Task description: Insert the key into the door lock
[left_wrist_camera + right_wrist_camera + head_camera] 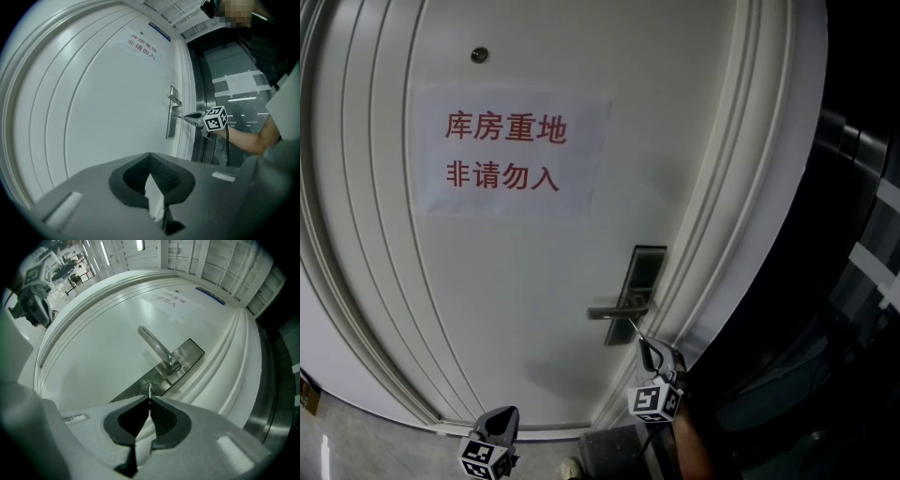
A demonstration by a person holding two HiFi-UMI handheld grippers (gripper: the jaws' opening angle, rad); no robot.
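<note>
The white door [534, 281] carries a metal lock plate [643, 279] with a lever handle [614, 312]. My right gripper [643, 345] is level below the handle, shut on a thin silver key [634, 329]. In the right gripper view the key [149, 391] sticks out of the gripper [149, 398] tips and its tip meets the round keyhole [147, 388] on the plate [180, 359]; how deep it sits I cannot tell. The left gripper view shows that gripper [191, 116] at the plate [171, 112]. My left gripper [150, 155] hangs low and left [502, 417], shut on nothing.
A paper sign [508, 150] with red characters is taped to the door under a peephole [479, 54]. Ribbed door-frame moulding [741, 187] runs right of the lock, with dark glass panels [853, 281] beyond. A person's forearm [248, 138] carries the right gripper. Grey floor [356, 441] lies below.
</note>
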